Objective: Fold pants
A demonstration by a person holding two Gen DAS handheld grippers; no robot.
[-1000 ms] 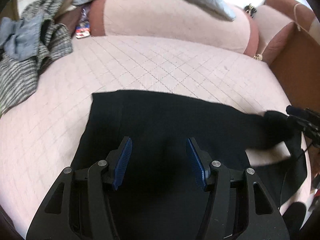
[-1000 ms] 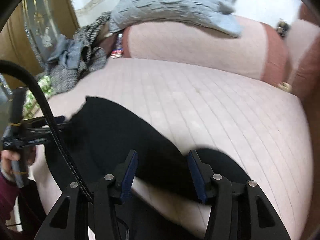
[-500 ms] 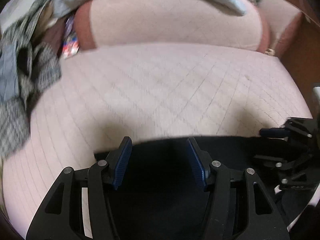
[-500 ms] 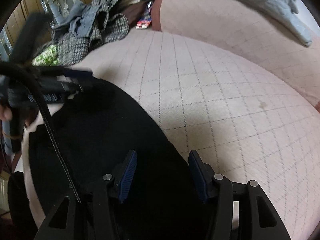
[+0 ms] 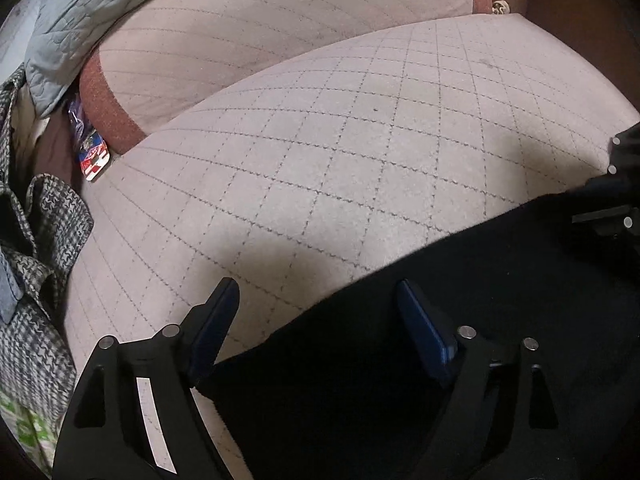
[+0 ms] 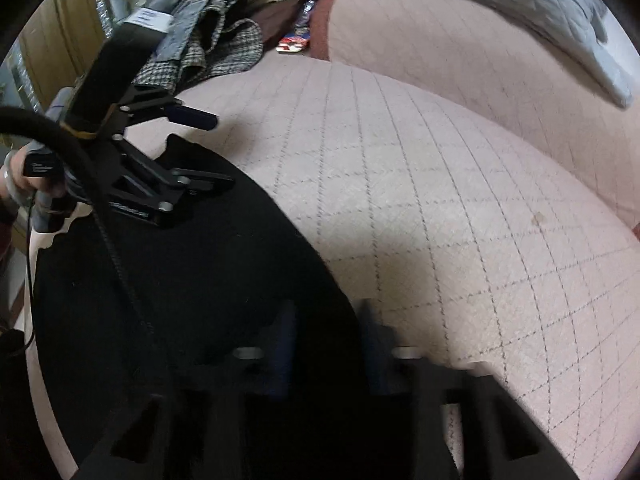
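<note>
Black pants (image 5: 400, 360) lie flat on the pink quilted sofa seat (image 5: 340, 168). My left gripper (image 5: 316, 304) is open over the pants' far left corner, its left finger over bare seat, its right over cloth. In the right wrist view the pants (image 6: 180, 280) fill the lower left. My right gripper (image 6: 326, 328) is open, blurred, low over the pants' far edge. The left gripper (image 6: 204, 152) shows there at the pants' far corner, open. The right gripper's body (image 5: 616, 192) shows at the left view's right edge.
A houndstooth garment (image 5: 36, 264) and other clothes are heaped at the seat's left end (image 6: 216, 40). A grey quilted blanket (image 5: 80, 20) drapes the pink backrest (image 6: 460, 52). A colourful packet (image 5: 90, 152) lies in the seat's back corner. A wooden cabinet (image 6: 52, 52) stands left.
Both grippers swung leftwards over the pants. My left gripper moved to the pants' far left corner. My right gripper dropped lower over the far edge. Both stayed open.
</note>
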